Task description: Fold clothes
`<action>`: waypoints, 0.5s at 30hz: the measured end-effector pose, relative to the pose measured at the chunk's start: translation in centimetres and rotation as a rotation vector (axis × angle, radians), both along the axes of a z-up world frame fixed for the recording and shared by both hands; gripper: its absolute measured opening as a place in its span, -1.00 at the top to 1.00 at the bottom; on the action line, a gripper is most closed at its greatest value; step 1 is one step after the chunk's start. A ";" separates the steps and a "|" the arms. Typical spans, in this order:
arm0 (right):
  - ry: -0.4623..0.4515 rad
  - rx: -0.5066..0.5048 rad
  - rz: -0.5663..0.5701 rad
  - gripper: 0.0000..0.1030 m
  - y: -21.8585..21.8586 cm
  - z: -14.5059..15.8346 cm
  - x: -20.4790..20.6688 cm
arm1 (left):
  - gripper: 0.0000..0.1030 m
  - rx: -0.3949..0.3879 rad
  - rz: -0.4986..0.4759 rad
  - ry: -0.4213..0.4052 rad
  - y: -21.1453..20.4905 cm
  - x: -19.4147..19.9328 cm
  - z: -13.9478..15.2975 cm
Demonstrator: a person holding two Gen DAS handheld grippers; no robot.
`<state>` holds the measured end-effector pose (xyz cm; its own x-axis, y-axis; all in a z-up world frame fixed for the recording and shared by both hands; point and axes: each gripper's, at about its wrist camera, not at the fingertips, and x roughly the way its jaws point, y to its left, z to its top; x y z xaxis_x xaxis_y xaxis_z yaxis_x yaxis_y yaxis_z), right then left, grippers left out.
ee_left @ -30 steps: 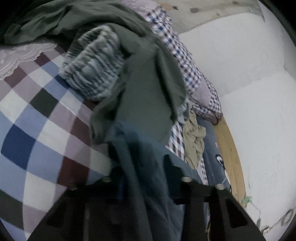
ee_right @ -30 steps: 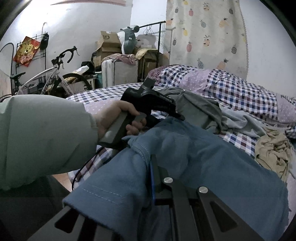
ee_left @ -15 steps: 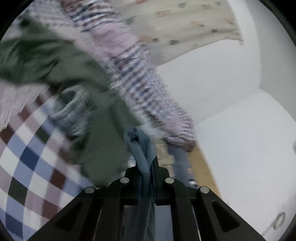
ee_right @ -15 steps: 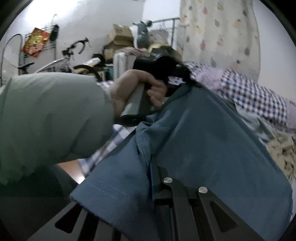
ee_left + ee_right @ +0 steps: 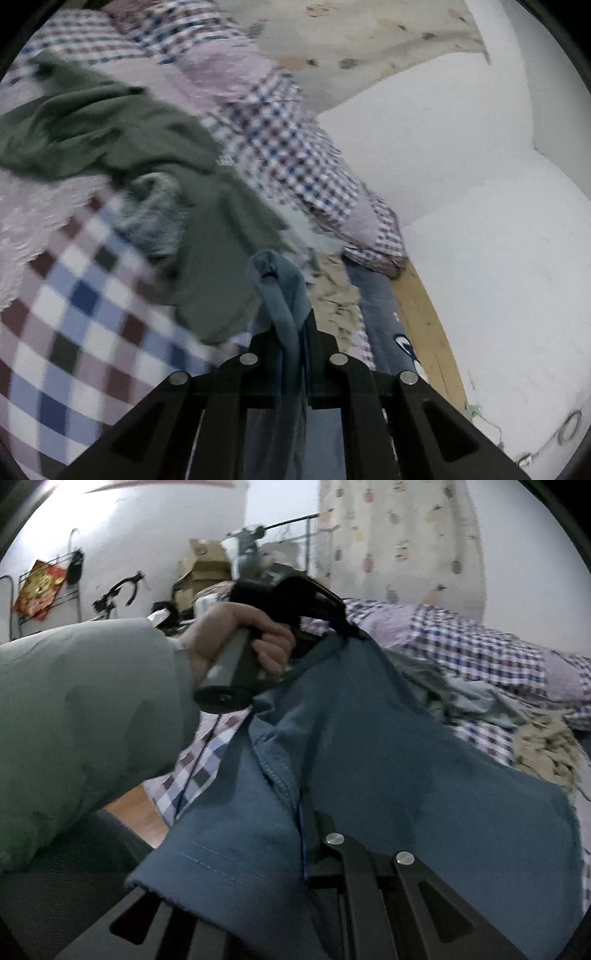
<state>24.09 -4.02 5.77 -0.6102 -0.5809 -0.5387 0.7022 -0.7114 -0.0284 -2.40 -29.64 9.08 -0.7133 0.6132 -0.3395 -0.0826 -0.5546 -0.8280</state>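
A shirt (image 5: 388,760) hangs between both grippers, seemingly above the bed (image 5: 74,332), clothes pile (image 5: 147,155) behind.

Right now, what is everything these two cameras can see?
Blue shirt: one, held up between both tools.
Green garment: one, dark, crumpled on the bed.
Beige garment: one, crumpled on the bed.
Checked bedding: blue, maroon, white, under the clothes.
Plaid quilt: one, bunched by the white wall.
Fruit-print curtain: one, pale, behind the bed.
Cardboard boxes: brown, stacked far back.
Bicycle handlebar: black, by the wall.
Left hand: grips the left tool.
Right tool: clamps the shirt.
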 end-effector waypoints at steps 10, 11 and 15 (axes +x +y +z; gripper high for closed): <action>0.011 -0.076 -0.228 0.92 10.2 3.5 0.9 | 0.86 -0.058 -0.185 0.054 14.1 -1.9 8.0; 0.010 -0.079 -0.249 0.92 11.2 3.6 1.0 | 0.86 -0.068 -0.200 0.051 15.7 -1.9 8.3; -0.009 -0.095 -0.347 0.93 16.1 3.7 1.3 | 0.86 -0.100 -0.246 0.016 22.8 -3.1 8.3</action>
